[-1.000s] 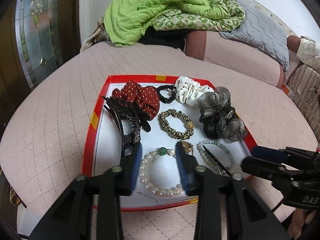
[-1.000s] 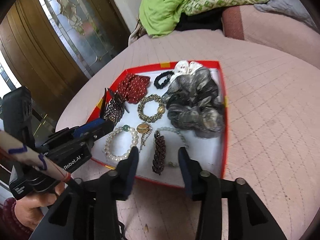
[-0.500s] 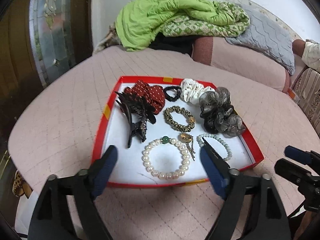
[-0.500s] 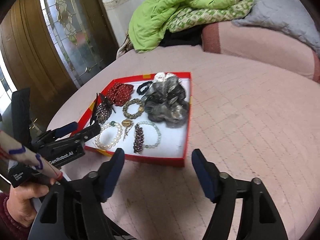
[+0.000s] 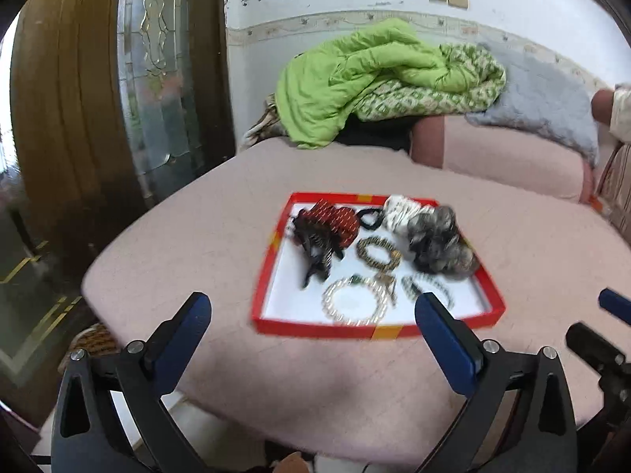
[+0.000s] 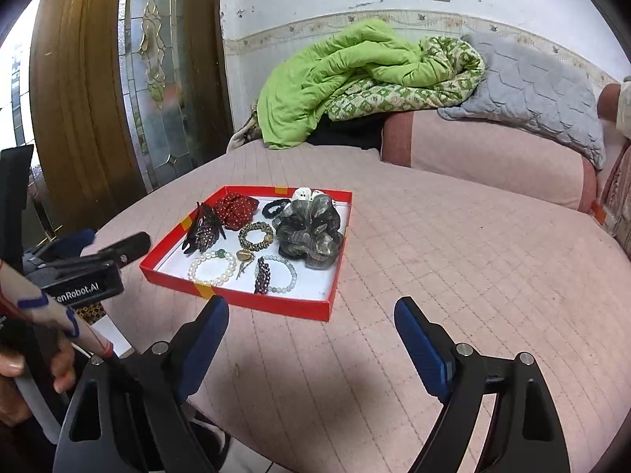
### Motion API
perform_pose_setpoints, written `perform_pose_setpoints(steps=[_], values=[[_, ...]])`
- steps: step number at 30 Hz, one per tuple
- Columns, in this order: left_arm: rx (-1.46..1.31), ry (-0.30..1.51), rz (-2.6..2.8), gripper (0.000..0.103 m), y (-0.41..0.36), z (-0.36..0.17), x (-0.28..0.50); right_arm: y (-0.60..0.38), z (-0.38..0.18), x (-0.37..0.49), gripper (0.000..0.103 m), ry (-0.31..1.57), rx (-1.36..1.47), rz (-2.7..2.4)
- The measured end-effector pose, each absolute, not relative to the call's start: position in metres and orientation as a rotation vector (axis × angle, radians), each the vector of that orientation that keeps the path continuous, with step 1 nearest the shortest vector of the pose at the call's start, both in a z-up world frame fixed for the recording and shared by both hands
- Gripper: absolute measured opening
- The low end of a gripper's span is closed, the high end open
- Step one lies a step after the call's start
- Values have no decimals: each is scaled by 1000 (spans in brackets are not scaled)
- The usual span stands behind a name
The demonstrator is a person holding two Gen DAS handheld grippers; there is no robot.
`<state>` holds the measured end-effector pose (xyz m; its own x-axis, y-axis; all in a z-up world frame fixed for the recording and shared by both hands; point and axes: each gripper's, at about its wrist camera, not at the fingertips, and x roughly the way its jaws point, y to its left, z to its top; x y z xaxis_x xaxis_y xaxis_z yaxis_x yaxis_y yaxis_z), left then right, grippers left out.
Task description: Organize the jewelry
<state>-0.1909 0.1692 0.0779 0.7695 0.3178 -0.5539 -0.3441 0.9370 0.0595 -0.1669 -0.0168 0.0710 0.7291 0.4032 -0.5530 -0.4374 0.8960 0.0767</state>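
Left wrist view: the left gripper is spread wide, holding nothing, above the pink quilted surface just before the red tray; the tray contents appear blurred. Right wrist view: the right gripper is likewise spread and empty. The tray holds a pearl bracelet, a dark hair claw and a grey scrunchie.

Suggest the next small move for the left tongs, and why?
Probably ease the left tongs forward and down toward the pearl bracelet at the near edge of the red tray. Both tongs are wide open and empty, hanging short of the tray, and that bracelet lies nearest and unobstructed.
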Motion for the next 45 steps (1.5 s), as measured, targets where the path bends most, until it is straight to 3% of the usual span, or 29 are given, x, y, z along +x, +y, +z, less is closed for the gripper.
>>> perform_pose_setpoints(steps=[10, 45], values=[[-113, 556, 459, 103, 168, 82, -227, -36, 75, -182, 91, 570, -6, 473], [-102, 603, 492, 103, 170, 75, -215, -14, 66, -180, 92, 589, -74, 506]])
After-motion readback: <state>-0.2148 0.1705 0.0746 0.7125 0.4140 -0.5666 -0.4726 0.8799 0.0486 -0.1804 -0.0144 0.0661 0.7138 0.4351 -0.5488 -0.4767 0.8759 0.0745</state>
